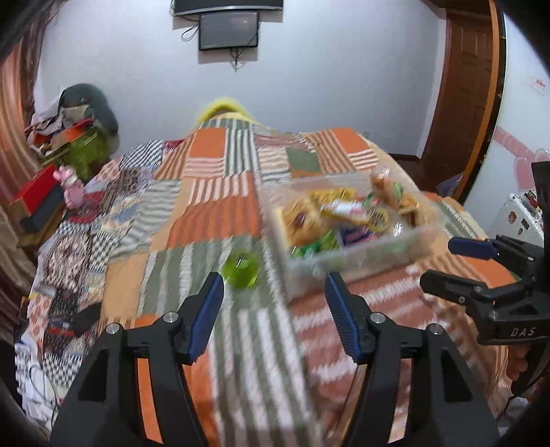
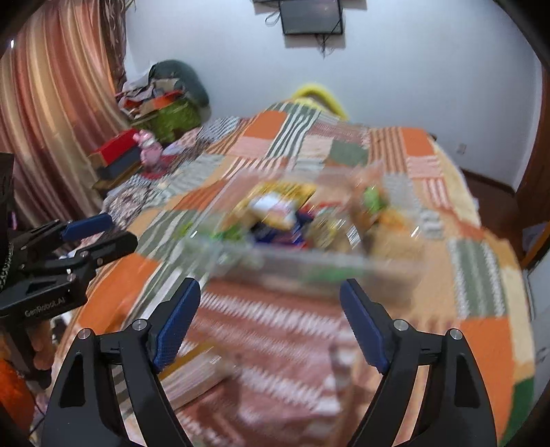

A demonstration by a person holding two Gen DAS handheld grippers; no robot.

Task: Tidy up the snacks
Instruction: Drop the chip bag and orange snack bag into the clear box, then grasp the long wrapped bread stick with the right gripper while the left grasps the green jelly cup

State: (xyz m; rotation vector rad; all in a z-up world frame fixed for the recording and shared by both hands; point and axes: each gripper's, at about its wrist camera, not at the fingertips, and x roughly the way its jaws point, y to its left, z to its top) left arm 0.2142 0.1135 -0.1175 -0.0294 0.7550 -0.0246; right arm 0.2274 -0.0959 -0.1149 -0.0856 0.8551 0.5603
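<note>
A clear plastic tub (image 1: 361, 261) stands on the patchwork bedspread (image 1: 213, 213), filled with several wrapped snacks (image 1: 330, 209) in yellow, green and blue. Just left of the tub, a small green translucent cup (image 1: 240, 270) lies on the spread. My left gripper (image 1: 274, 276) is open and holds nothing; the cup is just beyond its left finger and the tub's near corner is ahead of it. My right gripper (image 2: 270, 283) is open and holds nothing, short of the blurred tub's (image 2: 292, 264) near wall. Each gripper shows in the other's view: the right (image 1: 441, 263) and the left (image 2: 120, 230), both with jaws apart.
A red box (image 1: 37, 192) and a pink toy (image 1: 70, 187) sit at the bed's left edge, with a pile of clothes (image 1: 82, 103) behind. A screen (image 1: 228, 31) hangs on the far wall. A wooden door (image 1: 467, 86) is at right and a curtain (image 2: 58, 103) at left.
</note>
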